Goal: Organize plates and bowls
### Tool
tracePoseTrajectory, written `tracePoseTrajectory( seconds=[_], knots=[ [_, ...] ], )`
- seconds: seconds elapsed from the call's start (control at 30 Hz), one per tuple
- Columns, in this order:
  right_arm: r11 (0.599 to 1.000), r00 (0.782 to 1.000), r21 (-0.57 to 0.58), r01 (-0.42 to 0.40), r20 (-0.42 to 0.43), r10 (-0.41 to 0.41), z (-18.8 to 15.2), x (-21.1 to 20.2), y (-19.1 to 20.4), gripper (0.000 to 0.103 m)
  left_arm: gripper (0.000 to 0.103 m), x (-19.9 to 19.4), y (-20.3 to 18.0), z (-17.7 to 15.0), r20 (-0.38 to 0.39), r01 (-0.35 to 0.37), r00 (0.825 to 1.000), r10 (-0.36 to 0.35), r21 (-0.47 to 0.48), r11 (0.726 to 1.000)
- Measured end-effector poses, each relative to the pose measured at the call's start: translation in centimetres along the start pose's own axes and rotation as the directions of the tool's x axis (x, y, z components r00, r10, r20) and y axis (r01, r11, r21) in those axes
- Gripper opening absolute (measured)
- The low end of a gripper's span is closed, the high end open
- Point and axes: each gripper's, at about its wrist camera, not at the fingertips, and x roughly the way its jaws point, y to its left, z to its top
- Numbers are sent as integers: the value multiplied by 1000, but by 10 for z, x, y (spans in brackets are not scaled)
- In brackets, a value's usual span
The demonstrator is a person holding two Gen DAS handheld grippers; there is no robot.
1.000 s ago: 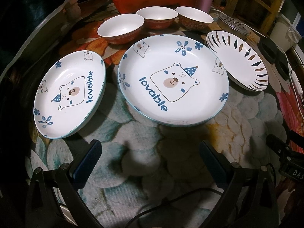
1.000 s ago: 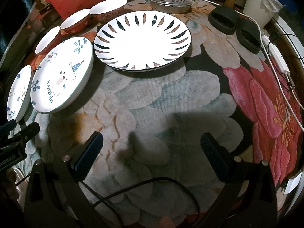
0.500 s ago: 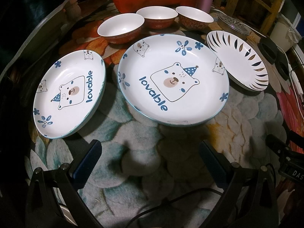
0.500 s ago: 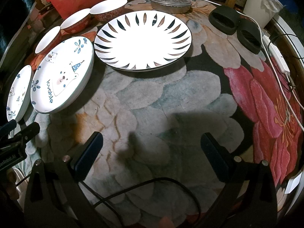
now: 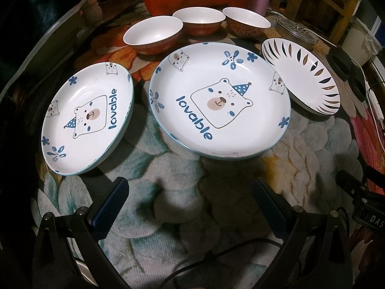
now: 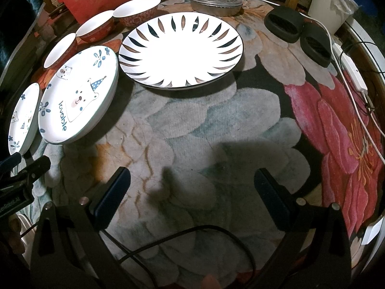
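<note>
Floral cloth (image 6: 216, 125), slippers (image 6: 298, 33) beside petal plate (image 6: 180, 50)

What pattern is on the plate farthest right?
White plate with dark navy and brown leaf-shaped strokes radiating around its rim; clearest in the right wrist view.

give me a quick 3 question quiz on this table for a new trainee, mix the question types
1. True or false: the left gripper is shut on a plate.
2. How many red bowls stand behind the plates? A) two B) three C) four
3. Fill in: the word printed on the large bear plate is ____.

Key
1. False: both it and the right gripper are open and hold nothing.
2. B: left bowl, middle bowl, right bowl.
3. lovable; the small bear plate bears it too, the leaf-pattern plate does not.
</note>
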Motion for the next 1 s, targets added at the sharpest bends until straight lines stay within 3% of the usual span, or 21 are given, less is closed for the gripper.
tracePoseTrajectory(
  seconds=[1.0],
  knots=[
    [1000,1000,-1,-8,-11,8,2,5,3,103,102,2,2,-2,6,4,1000,-4,-2,1000]
  ],
)
